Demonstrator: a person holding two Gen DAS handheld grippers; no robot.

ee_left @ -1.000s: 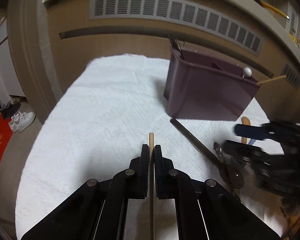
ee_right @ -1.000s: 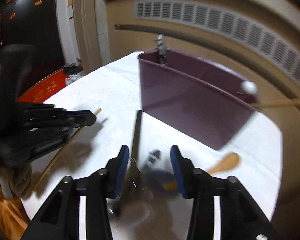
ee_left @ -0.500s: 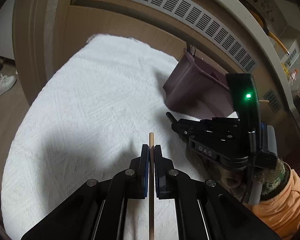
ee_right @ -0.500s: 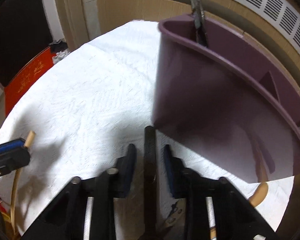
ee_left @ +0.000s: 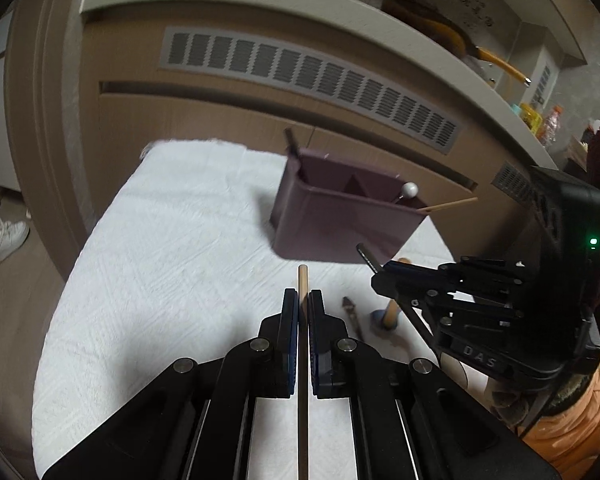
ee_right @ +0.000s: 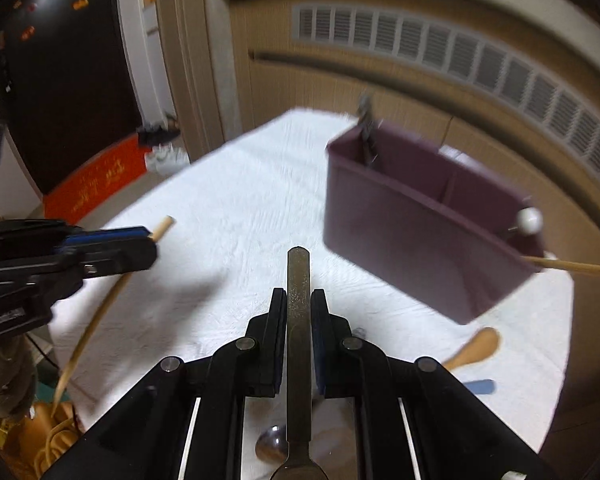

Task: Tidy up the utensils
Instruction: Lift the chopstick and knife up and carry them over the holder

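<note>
My left gripper [ee_left: 302, 304] is shut on a thin wooden chopstick [ee_left: 303, 280] and holds it above the white tablecloth [ee_left: 172, 240]. My right gripper [ee_right: 299, 300] is shut on the flat handle of a dark metal utensil [ee_right: 299, 280] whose head is hidden below the frame. The right gripper also shows in the left wrist view [ee_left: 384, 276], off to the right. A purple divided utensil holder [ee_left: 340, 216] stands ahead, with a dark utensil at its left end and a white-balled stick and a wooden stick at its right end. The holder shows in the right wrist view [ee_right: 420, 224].
A wooden spoon [ee_right: 474, 348] and a blue-handled piece [ee_right: 478, 386] lie on the cloth right of my right gripper. A metal spoon bowl [ee_right: 270, 446] lies under it. A small dark utensil [ee_left: 352, 316] lies between the grippers. A wooden cabinet with a vent [ee_left: 308, 72] stands behind the table.
My right gripper has closed on the dark utensil's handle and lifted it off the cloth. Both grippers have risen and face the purple holder from farther back.
</note>
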